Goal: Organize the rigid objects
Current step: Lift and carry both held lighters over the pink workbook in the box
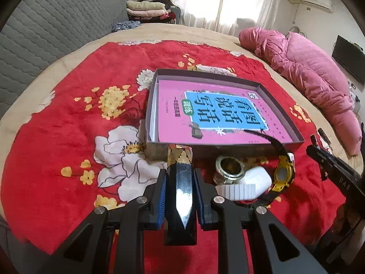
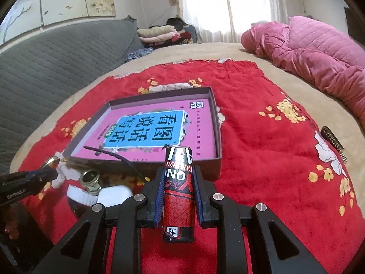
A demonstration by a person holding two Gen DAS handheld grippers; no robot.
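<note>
Two hand-held grippers [image 1: 180, 194] [image 2: 178, 196], each clamping one item; one box [image 1: 282, 109].

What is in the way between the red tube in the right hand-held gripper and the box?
Nothing visible. The right hand-held gripper holds the red-and-black printed tube just before the shallow grey cardboard box's near wall, and the pink book lies flat inside.

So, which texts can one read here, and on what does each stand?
"看图说话写话": pink book in the box.
"FASHION", "ON": red lighter in right gripper.
"GenRobot.AI": left gripper.
"DAS": right gripper.
Book's small print, dark tag: too blurred.
</note>
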